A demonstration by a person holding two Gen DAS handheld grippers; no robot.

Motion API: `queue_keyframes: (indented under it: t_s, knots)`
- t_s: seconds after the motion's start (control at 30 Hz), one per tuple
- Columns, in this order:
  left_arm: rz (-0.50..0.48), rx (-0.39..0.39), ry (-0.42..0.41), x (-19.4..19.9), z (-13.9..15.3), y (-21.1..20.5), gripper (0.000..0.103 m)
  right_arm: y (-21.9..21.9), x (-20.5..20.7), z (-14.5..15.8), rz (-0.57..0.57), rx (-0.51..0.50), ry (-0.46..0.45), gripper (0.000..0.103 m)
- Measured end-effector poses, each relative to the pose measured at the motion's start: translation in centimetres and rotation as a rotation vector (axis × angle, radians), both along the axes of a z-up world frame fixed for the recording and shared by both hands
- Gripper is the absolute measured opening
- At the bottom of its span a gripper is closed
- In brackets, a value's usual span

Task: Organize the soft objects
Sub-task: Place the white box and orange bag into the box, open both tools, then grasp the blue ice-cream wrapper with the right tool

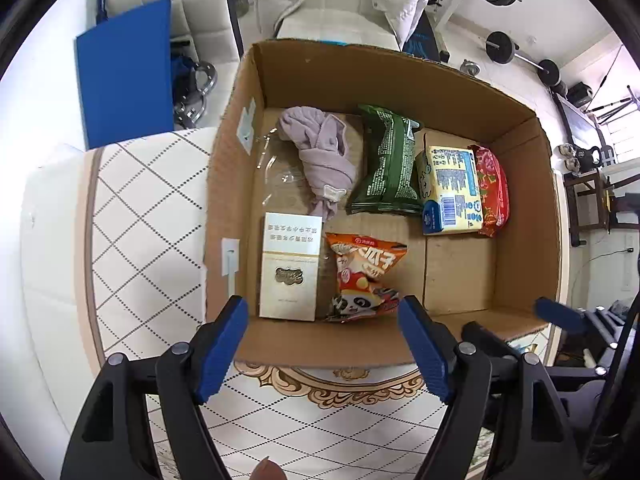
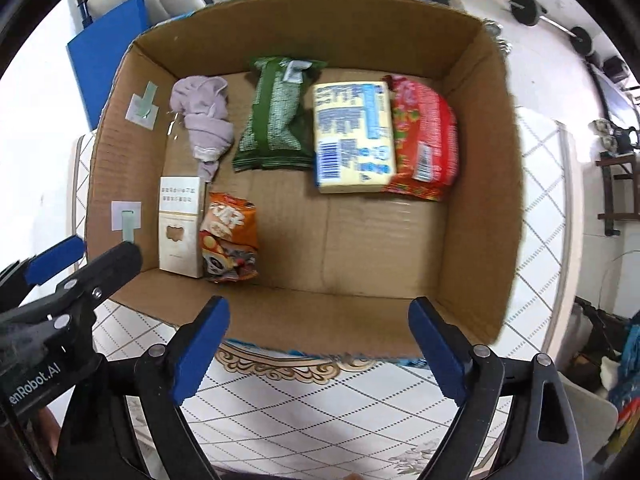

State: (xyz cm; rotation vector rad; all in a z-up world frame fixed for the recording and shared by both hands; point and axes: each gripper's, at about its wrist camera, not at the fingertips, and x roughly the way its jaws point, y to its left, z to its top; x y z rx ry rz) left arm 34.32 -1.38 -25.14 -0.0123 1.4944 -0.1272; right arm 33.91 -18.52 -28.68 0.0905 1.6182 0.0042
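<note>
A cardboard box (image 2: 492, 184) sits open on a white quilted surface (image 2: 320, 404), and all the soft things in view already lie on its floor. Along the far side, from left to right, are a bundled lilac cloth (image 2: 206, 120), a green packet (image 2: 278, 120), a yellow and blue pack (image 2: 352, 136) and a red packet (image 2: 424, 136); the yellow pack touches the red one and partly overlaps it. Nearer, on the left, a white carton (image 2: 179, 226) stands just beside an orange snack bag (image 2: 230, 236), the two touching. The near right part of the box floor is bare.

The left gripper (image 1: 322, 344) hovers over the near rim of the box with its jaws spread wide and nothing between them. The right gripper (image 2: 318, 346) is likewise wide and empty, just outside the near wall, beside the left one.

Judging from this, the task seems to sit between steps: either packing is close to done, or the things inside are about to be tidied. No loose soft item shows outside the box. A next move would call for choosing one item, probably the snack bag nearest the left gripper, then reaching down over the wall and closing gently, since a bag like this crumples and slips.
</note>
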Motion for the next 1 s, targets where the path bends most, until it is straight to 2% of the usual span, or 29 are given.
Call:
queue_keyframes:
  t_s: [0.07, 0.1, 0.13, 0.3, 0.47, 0.53, 0.63, 0.73, 0.83, 0.9, 1.0]
  knots:
    - [-0.004, 0.004, -0.019, -0.7, 0.6, 0.0, 0.08, 0.0, -0.6, 0.7, -0.002, -0.005, -0.018, 0.095]
    - [-0.006, 0.009, -0.027, -1.0, 0.9, -0.1, 0.092, 0.1, -1.0, 1.1, -0.001, -0.005, -0.026, 0.095]
    - [-0.007, 0.015, -0.039, -1.3, 1.3, -0.1, 0.098, 0.2, -1.4, 1.6, -0.001, -0.006, -0.038, 0.095]
    - [-0.01, 0.019, -0.123, -3.1, 4.1, -0.4, 0.099, 0.4, -3.5, 4.6, -0.006, 0.009, -0.123, 0.096]
    - [0.004, -0.01, -0.186, -4.8, 7.1, -0.6, 0.099, -0.3, -5.3, 7.7, -0.02, 0.026, -0.19, 0.096]
    - [0.014, -0.02, -0.213, -5.5, 8.2, -0.8, 0.099, -1.5, -6.2, 8.7, -0.054, 0.038, -0.208, 0.096]
    - [0.022, -0.022, -0.244, -6.6, 9.4, -1.6, 0.099, -5.3, -7.8, 9.2, -0.173, 0.08, -0.209, 0.096]
    - [0.009, -0.042, -0.227, -7.1, 9.0, -2.9, 0.099, -10.4, -9.7, 7.8, -0.341, 0.116, -0.178, 0.096]
    - [-0.003, -0.042, -0.182, -7.0, 7.2, -4.4, 0.099, -15.6, -12.0, 3.9, -0.557, 0.187, -0.096, 0.096]
    - [-0.004, -0.034, -0.154, -7.0, 5.8, -5.1, 0.099, -18.5, -14.1, 0.2, -0.722, 0.246, -0.029, 0.096]
    - [-0.001, -0.026, -0.119, -6.8, 4.0, -5.9, 0.099, -20.6, -16.3, -4.5, -0.898, 0.327, 0.047, 0.096]
